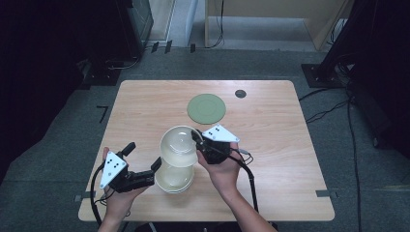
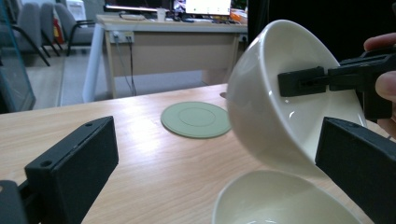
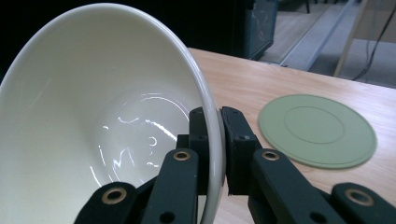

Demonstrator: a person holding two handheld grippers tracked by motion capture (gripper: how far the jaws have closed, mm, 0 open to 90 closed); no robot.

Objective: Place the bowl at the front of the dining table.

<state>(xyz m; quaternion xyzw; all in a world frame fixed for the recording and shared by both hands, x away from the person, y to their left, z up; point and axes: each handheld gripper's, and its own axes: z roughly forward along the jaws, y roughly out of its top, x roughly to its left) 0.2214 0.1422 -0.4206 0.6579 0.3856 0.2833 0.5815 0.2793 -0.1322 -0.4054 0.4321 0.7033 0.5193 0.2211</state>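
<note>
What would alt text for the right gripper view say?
The right gripper pinches the rim of a tilted cream bowl between its black jaws. Beyond, a green round mat lies flat on the wooden table.

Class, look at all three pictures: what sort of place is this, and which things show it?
Probably an office or lab: a wooden desk with monitors, grey office chairs, and black cables across the grey carpet floor.
</note>
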